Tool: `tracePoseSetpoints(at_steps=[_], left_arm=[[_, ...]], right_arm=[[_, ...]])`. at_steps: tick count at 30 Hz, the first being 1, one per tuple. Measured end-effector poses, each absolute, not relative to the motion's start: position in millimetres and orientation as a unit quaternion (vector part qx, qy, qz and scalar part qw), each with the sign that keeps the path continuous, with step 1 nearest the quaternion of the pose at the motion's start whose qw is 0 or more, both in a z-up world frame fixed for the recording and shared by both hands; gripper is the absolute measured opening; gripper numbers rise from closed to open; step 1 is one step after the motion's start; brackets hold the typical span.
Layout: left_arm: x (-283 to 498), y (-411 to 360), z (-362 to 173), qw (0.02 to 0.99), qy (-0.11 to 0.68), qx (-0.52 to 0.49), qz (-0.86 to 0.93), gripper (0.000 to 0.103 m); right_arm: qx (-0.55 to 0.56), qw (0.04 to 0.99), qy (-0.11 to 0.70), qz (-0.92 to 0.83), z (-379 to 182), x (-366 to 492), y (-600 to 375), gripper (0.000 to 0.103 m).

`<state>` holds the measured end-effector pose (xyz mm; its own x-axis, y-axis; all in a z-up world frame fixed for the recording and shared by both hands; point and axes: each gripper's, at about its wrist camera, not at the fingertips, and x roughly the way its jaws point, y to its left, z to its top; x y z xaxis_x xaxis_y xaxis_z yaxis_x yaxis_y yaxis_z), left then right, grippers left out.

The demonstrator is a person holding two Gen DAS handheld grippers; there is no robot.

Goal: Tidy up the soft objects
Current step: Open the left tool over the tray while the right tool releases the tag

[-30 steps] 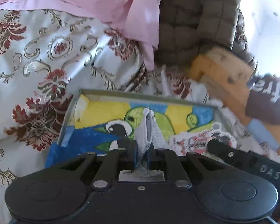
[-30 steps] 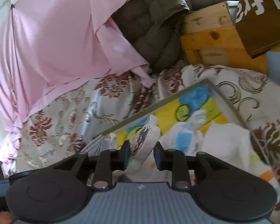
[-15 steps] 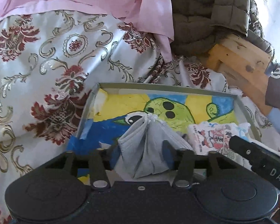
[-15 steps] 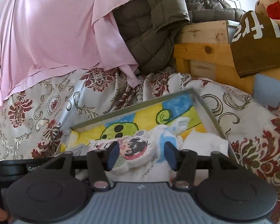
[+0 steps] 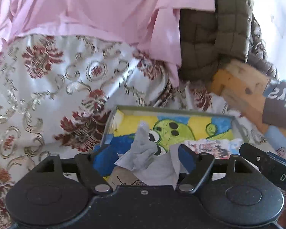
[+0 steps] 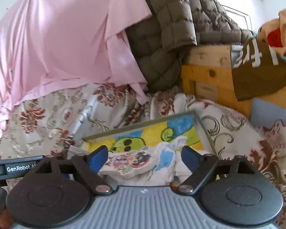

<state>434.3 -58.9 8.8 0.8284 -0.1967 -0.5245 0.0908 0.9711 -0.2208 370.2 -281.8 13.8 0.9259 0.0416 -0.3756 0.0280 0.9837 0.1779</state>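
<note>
A shallow tray (image 5: 112, 120) (image 6: 202, 129) with a yellow, blue and green cartoon painted on its bottom rests on the floral bedspread. A crumpled grey cloth (image 5: 143, 148) lies in its near left part, loose between the wide fingers of my left gripper (image 5: 141, 156), whose jaws are opening. In the tray's right part lie a white cloth with a cartoon print (image 6: 131, 158) (image 5: 209, 147) and a white and blue cloth (image 6: 167, 152). My right gripper (image 6: 144, 157) hovers over them with its jaws opening, and its pads touch nothing.
A floral bedspread (image 5: 47, 99) surrounds the tray. Behind it hang a pink sheet (image 6: 57, 47) and a quilted olive jacket (image 6: 171, 38). At the right stand a wooden crate (image 6: 209, 72) and a brown bag with white letters (image 6: 257, 72). The right gripper's body (image 5: 267, 164) shows at the left wrist view's right edge.
Both grippers went from shut on a cloth to wide apart and drew back and upward. The grey cloth and the printed cloth dropped into the tray.
</note>
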Motion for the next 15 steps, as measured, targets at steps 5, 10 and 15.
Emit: tracePoseSetpoints(at_steps=[5, 10, 15], left_arm=[[394.5, -55.3, 29.9, 0.96, 0.256, -0.083, -0.072, 0.084], [348.3, -52.9, 44.9, 0.968, 0.227, -0.083, -0.065, 0.092], [301.7, -52.3, 59.0, 0.975, 0.203, -0.071, -0.062, 0.094]], right_arm=[[0.084, 0.98, 0.18, 0.01, 27.3, 334.1, -283.5, 0.1], [0.092, 0.979, 0.179, 0.018, 35.0, 297.9, -287.0, 0.103], [0.09, 0.981, 0.17, 0.025, 41.7, 256.9, -285.5, 0.103]])
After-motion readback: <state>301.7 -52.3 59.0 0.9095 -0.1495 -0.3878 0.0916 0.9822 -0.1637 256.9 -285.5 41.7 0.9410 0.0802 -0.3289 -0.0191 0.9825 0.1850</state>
